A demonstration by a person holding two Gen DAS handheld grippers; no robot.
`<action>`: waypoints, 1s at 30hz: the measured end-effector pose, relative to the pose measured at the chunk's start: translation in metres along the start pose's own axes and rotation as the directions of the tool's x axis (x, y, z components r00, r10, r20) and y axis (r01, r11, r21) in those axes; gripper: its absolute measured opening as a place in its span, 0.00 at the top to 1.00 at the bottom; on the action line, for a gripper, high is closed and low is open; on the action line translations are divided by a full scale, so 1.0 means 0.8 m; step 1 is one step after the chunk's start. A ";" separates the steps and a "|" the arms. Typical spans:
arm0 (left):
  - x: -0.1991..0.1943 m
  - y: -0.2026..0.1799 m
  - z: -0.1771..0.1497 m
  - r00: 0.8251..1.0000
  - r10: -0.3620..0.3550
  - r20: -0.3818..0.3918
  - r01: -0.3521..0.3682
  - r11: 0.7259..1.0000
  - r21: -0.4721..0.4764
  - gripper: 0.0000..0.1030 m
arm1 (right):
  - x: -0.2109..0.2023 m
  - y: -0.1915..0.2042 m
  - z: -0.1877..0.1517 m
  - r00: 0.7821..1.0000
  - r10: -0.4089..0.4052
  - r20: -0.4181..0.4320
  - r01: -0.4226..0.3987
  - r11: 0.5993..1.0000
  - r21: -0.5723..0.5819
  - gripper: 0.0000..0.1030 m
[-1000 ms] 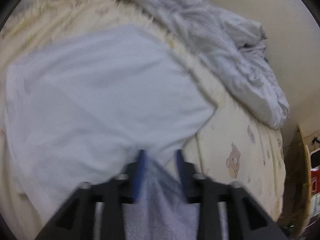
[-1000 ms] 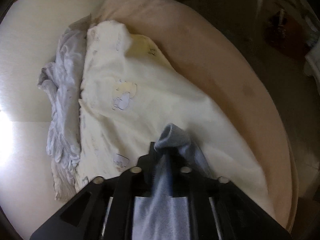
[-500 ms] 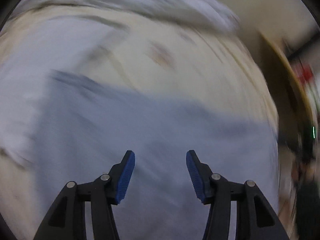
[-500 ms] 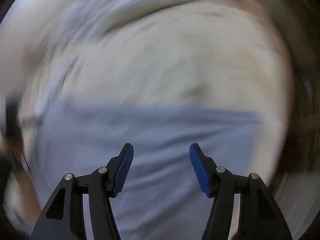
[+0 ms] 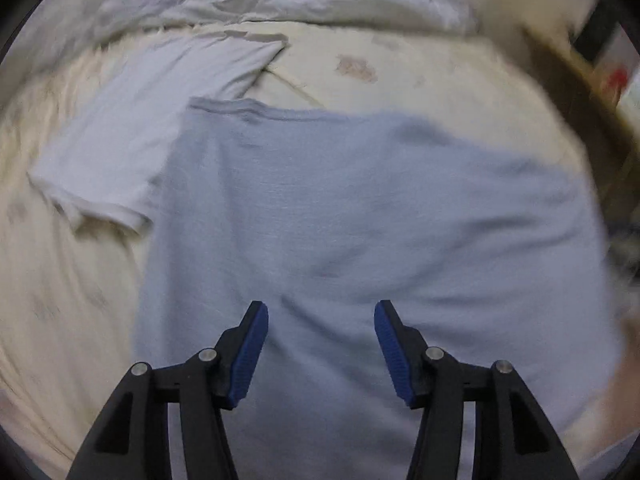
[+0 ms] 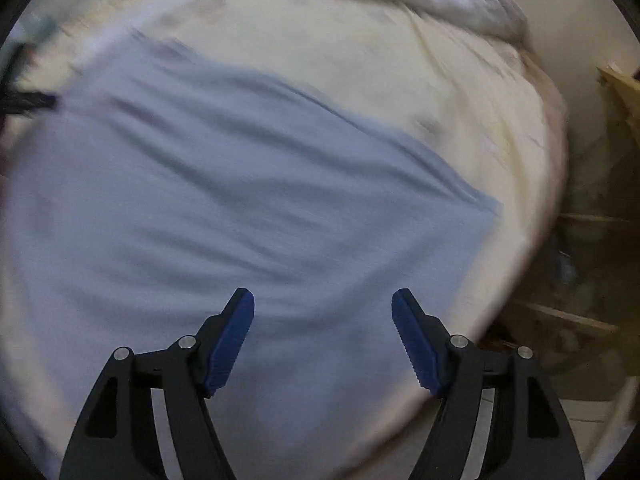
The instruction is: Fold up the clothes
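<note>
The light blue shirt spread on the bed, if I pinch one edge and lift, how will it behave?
The light blue shirt lies flat with soft wrinkles, so it will probably drape and sag. It looks thin, so likely light. Pushed, it would probably bunch up on the cream bedsheet.

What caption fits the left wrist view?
Open left gripper above a pale blue garment spread on the cream bedsheet.
</note>
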State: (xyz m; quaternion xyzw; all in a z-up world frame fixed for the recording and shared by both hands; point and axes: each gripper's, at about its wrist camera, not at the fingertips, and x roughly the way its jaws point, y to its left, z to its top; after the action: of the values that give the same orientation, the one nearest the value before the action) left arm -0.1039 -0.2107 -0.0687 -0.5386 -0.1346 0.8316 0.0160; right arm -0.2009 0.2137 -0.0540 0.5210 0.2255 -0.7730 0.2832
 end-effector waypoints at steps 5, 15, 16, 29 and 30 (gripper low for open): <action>0.022 -0.123 -0.049 0.993 -0.040 -0.115 0.065 0.973 0.221 0.45 | 0.001 0.151 0.024 0.977 0.213 0.013 -0.209 0.965 -0.157 0.27; 0.022 -0.111 -0.140 0.991 0.111 -0.069 -0.098 0.981 0.169 0.35 | 0.030 0.161 -0.055 0.989 0.095 -0.115 -0.111 0.984 -0.141 0.15; 0.015 -0.105 -0.145 0.992 0.106 -0.063 -0.096 0.985 0.143 0.35 | 0.023 0.153 -0.067 0.988 0.096 -0.120 -0.111 0.986 -0.122 0.15; -0.036 0.082 -0.136 0.993 0.114 -0.022 -0.112 0.892 -0.439 0.37 | -0.024 0.118 -0.092 0.995 0.056 0.081 -0.066 0.989 0.132 0.15; -0.043 0.088 -0.135 0.992 0.126 -0.021 -0.123 0.891 -0.437 0.54 | -0.020 0.117 -0.092 0.996 0.059 0.066 -0.067 0.989 0.132 0.15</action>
State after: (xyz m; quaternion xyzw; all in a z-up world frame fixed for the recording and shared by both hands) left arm 0.0158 -0.2624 -0.0963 -0.5329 -0.2832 0.7814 -0.1591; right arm -0.0831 0.1957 -0.0702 0.5215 0.1477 -0.7928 0.2788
